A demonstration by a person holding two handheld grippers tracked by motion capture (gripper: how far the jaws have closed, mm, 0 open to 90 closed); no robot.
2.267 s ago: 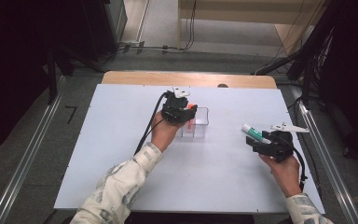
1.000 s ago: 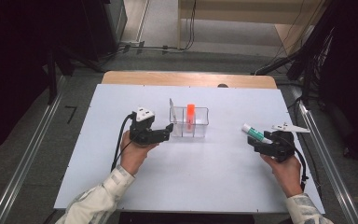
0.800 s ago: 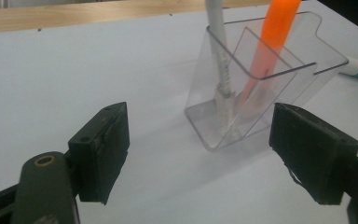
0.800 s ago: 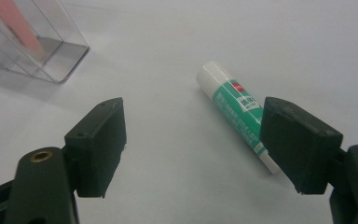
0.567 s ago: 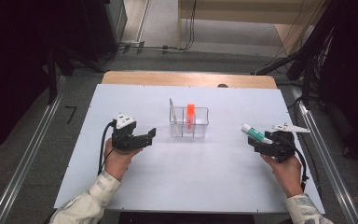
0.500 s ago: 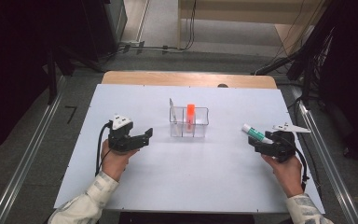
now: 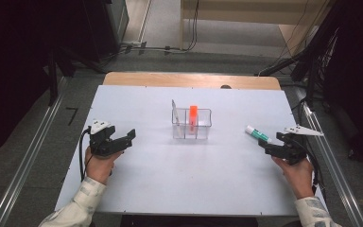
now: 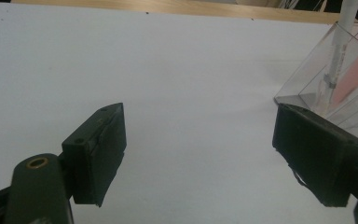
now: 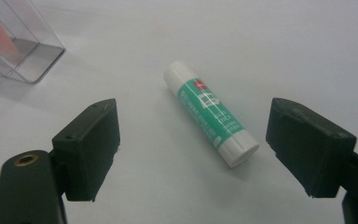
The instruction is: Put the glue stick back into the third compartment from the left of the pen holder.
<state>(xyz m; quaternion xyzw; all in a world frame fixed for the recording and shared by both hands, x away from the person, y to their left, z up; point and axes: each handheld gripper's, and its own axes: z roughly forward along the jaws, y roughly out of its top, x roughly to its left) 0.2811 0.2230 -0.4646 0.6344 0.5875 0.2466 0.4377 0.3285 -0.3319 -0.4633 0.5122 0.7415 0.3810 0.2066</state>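
Note:
A green and white glue stick (image 7: 257, 134) lies flat on the white table (image 7: 170, 189) at the right. In the right gripper view the glue stick (image 9: 209, 112) rests on the table in the gap between the jaws, touching neither pad. My right gripper (image 7: 270, 140) (image 9: 193, 109) is open, its jaws just having widened. At the table's middle stands a clear organiser (image 7: 192, 125) holding an orange item (image 7: 193, 116) and a white pen (image 7: 174, 111). My left gripper (image 7: 126, 138) (image 8: 198, 116) is at the left, well apart from the organiser (image 8: 335, 84), open and empty; its jaws have been opening too.
A wooden strip (image 7: 191, 79) runs along the table's far edge. Metal rails (image 7: 28, 161) flank both sides, and cables (image 7: 137, 47) lie on the floor beyond. Bare white surface lies between the two hands.
My left gripper has drawn back from the organiser to the left and toward the near edge, leaving the orange item standing in it. The right hand has stayed put by the glue stick.

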